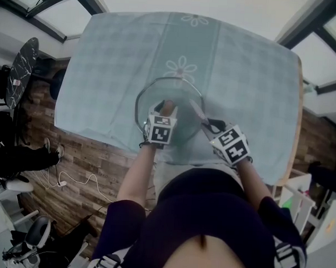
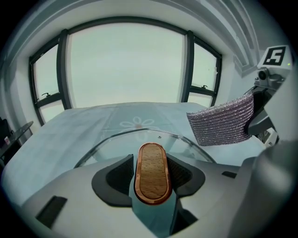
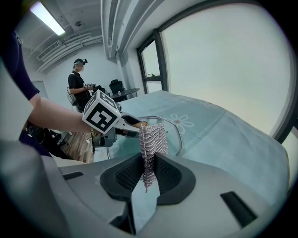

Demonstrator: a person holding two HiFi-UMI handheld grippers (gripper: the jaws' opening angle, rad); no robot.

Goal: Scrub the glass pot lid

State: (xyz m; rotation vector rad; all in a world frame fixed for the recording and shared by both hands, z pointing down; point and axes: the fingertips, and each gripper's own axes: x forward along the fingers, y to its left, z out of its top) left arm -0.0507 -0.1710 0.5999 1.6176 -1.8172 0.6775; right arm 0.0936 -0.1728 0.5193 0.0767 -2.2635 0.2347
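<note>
Left gripper (image 1: 164, 111) is clamping the oval wooden handle (image 2: 151, 169) of the round glass lid (image 1: 178, 92), over the pale checked tablecloth (image 1: 242, 78). Right gripper (image 3: 148, 172) is pinching a silvery ribbed mesh scrubber (image 3: 152, 139) just beside the lid. A person (image 3: 77, 86) is standing beyond.

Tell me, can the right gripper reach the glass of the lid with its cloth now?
Probably yes. The right gripper holds the cloth close to the lid, with nothing between them. The left gripper clamps only the wooden handle, so the glass around it is bare.
</note>
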